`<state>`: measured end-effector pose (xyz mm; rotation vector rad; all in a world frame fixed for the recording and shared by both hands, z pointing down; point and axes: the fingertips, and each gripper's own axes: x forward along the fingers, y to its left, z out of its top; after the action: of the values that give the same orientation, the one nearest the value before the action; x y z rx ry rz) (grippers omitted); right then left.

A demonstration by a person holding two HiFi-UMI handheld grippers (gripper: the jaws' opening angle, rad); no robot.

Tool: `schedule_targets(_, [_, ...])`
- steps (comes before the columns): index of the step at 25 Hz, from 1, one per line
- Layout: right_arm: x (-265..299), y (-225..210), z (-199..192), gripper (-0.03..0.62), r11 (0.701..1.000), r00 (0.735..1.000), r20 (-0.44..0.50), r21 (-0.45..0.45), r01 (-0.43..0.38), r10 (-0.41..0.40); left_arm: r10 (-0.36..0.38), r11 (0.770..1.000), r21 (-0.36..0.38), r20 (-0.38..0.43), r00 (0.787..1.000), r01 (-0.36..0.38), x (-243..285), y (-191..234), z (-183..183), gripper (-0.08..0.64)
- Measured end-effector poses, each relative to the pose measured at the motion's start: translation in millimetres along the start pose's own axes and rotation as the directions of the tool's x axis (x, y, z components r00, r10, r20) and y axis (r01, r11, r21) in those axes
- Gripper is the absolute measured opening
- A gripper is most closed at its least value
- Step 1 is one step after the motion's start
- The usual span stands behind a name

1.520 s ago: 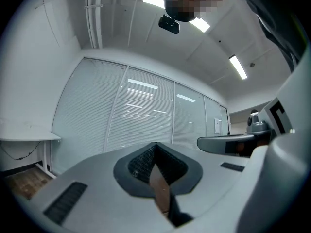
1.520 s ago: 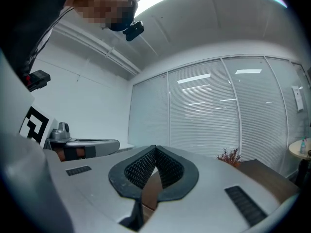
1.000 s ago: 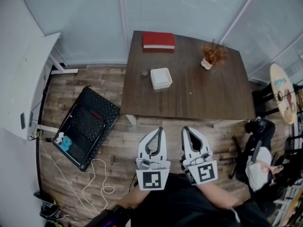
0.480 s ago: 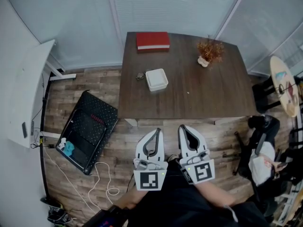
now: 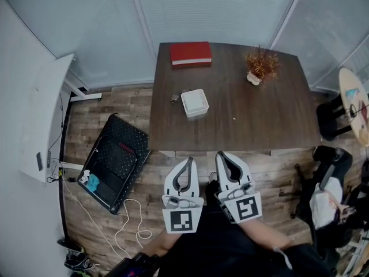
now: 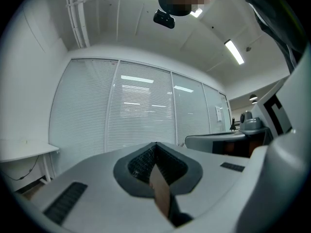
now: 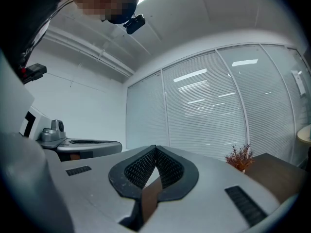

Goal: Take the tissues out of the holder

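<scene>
The left gripper (image 5: 189, 160) and right gripper (image 5: 222, 156) are held side by side, each pair of jaws closed tip to tip on nothing. The white square tissue holder (image 5: 195, 103) is seen well ahead of the jaws, on the dark brown wooden tabletop (image 5: 259, 117).

On the counter (image 5: 259, 120), the white holder (image 5: 195, 103) is too small to tell tissues from box. A small dark item (image 5: 174, 99) at its 9 o'clock is too small to identify. At the head view's 3 o'clock, a round board (image 5: 357, 105) is cut by the edge. The hands gripping the left tongs (image 5: 189, 161) and right tongs (image 5: 221, 155) lie hidden beneath the marker cubes (image 5: 183, 220).
</scene>
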<state>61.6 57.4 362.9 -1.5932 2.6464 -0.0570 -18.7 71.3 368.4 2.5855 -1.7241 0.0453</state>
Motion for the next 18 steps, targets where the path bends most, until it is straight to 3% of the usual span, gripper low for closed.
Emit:
schedule_targets(3, [6.3, -14.2, 3.4, 0.009, 1.000, 1.000, 0.016, 0.003, -0.019, 0.019, 0.008, 1.000, 0.024, -0.002, 1.000, -0.008, 12.8, -3.4, -0.6, -0.003])
schedule_targets(8, [19.6, -40.8, -4.9, 0.009, 0.999, 0.999, 0.010, 0.019, -0.035, 0.034, 0.046, 0.999, -0.013, 0.014, 0.999, -0.046, 34.3, -3.6, -3.7, -0.003])
schedule_targets(18, [45.9, -96.1, 1.1, 0.009, 0.996, 0.995, 0.031, 0.012, -0.091, 0.090, 0.096, 0.995, 0.004, 0.033, 0.995, -0.096, 89.3, -25.6, -5.2, -0.003])
